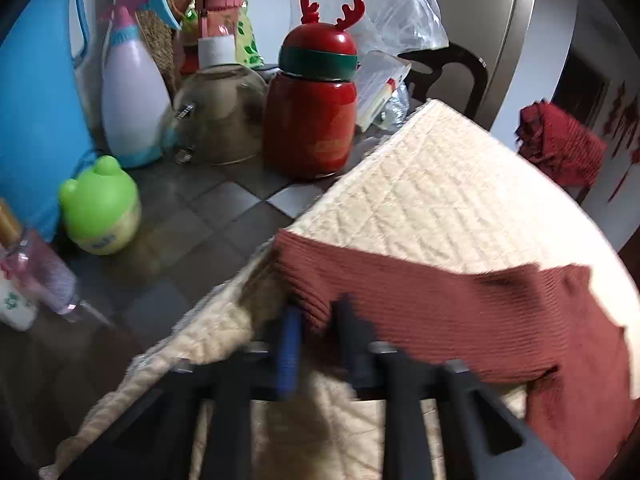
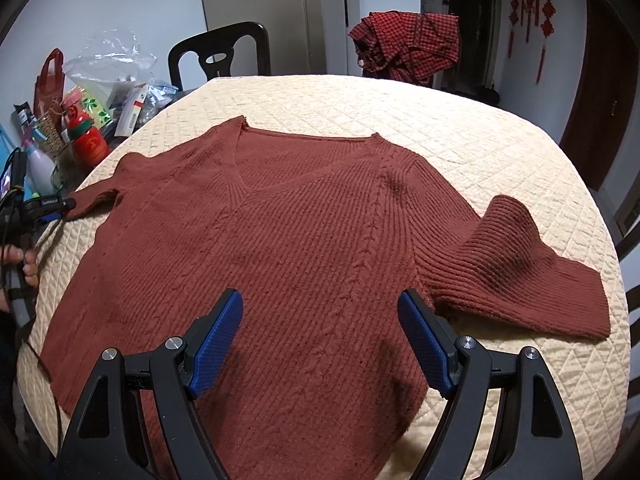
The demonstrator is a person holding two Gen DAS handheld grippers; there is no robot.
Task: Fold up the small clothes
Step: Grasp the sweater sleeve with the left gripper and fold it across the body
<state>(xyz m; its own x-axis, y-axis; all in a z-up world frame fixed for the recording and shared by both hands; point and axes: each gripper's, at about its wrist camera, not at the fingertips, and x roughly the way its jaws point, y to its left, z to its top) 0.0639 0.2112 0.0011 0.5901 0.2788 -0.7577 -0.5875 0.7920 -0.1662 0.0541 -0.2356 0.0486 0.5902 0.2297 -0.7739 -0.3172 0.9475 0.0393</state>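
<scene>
Now | rust ribbed V-neck sweater [image 2: 280, 248] flat, frame centre, on quilted cover [image 2: 500, 152] | left gripper [image 1: 316, 320] pinched on sleeve cuff [image 2: 94, 200], mid-left, likely for folding inward | right gripper [image 2: 320, 332] wide, empty, above hem.

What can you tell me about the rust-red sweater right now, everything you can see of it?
The sweater is a rust-red ribbed knit with a V-neck, short sleeves and a cable line down the front. It lies spread flat, front up, on the cream quilted cover. One sleeve lies humped up toward the table edge; the other sleeve's cuff is pinched in the left gripper. The right gripper hangs open above the lower body, not gripping.
</scene>
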